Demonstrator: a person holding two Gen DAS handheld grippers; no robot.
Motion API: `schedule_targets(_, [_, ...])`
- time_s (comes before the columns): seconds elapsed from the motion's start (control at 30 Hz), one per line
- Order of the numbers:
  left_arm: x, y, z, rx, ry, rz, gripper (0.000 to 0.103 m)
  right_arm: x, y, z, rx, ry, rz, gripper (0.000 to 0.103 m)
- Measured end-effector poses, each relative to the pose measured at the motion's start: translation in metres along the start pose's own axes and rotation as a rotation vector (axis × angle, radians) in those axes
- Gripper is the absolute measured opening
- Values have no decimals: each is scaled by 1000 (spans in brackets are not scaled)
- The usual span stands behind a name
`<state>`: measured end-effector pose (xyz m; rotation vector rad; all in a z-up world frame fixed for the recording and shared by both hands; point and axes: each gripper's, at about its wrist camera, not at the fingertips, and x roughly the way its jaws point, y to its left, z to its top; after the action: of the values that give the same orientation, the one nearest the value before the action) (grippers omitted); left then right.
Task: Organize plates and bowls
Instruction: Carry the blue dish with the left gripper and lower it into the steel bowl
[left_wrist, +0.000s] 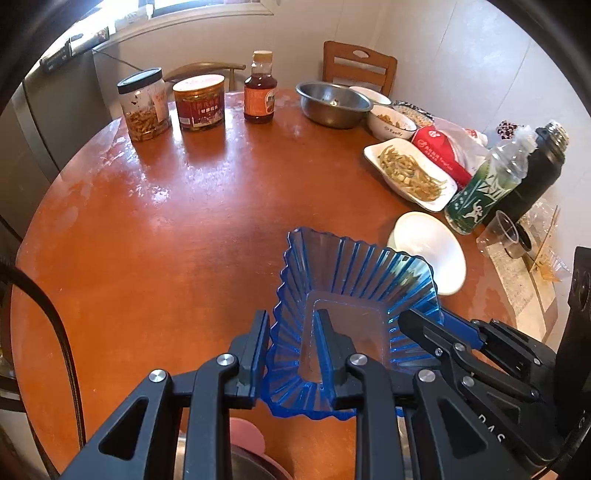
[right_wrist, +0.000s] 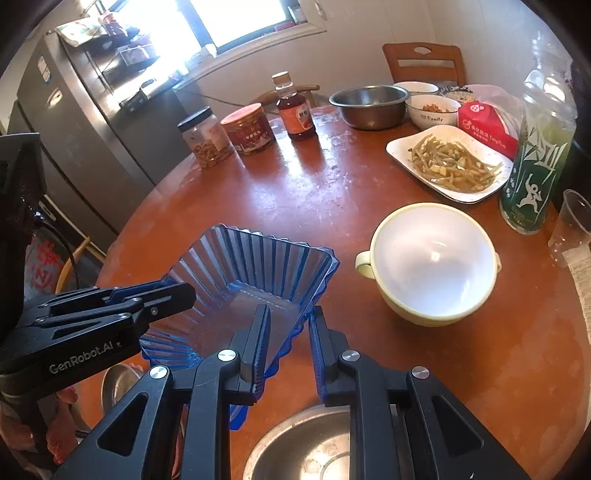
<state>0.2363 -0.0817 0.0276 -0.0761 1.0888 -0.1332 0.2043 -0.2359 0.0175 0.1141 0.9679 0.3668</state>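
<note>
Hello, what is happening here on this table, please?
A person holds a gripper in each hand, and both are clamped on one blue ribbed dish. The left gripper pinches its left wall, the right gripper its right wall, and the dish appears lifted off the round table. Beside it sits an empty cream bowl, and a steel bowl lies below the dish. Food dishes, jars and bottles stand further back.

The steel bowl (right_wrist: 314, 443) at the table's near edge is mostly hidden behind the right gripper (right_wrist: 288, 332) and cut off below.
</note>
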Motion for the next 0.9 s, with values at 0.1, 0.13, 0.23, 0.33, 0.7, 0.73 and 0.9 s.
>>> schedule_targets(0.1, [-7, -5, -4, 2, -12, -10, 25, -11, -1, -2, -3, -16, 2, 22])
schedule_targets(0.13, [-9, -7, -6, 5, -17, -11, 25, -14, -1, -2, -7, -21, 0, 22])
schedule_targets(0.23, [-16, -13, -10, 10, -29, -13, 25, -26, -2, -6, -9, -38, 0, 22])
schedule_targets(0.33, [-24, -20, -15, 14, -41, -14, 25, -39, -3, -9, -15, -57, 2, 22])
schedule_targets(0.7, [-49, -55, -33, 60, -96, -45, 25, -82, -16, -29, -23, -118, -20, 22])
schedule_targets(0.73, [-49, -59, -36, 64, -95, -48, 25, -85, -17, -31, -25, -121, -24, 22])
schedule_targets(0.9, [-48, -74, -48, 77, -84, -66, 25, -98, -29, -46, -25, -119, -40, 22])
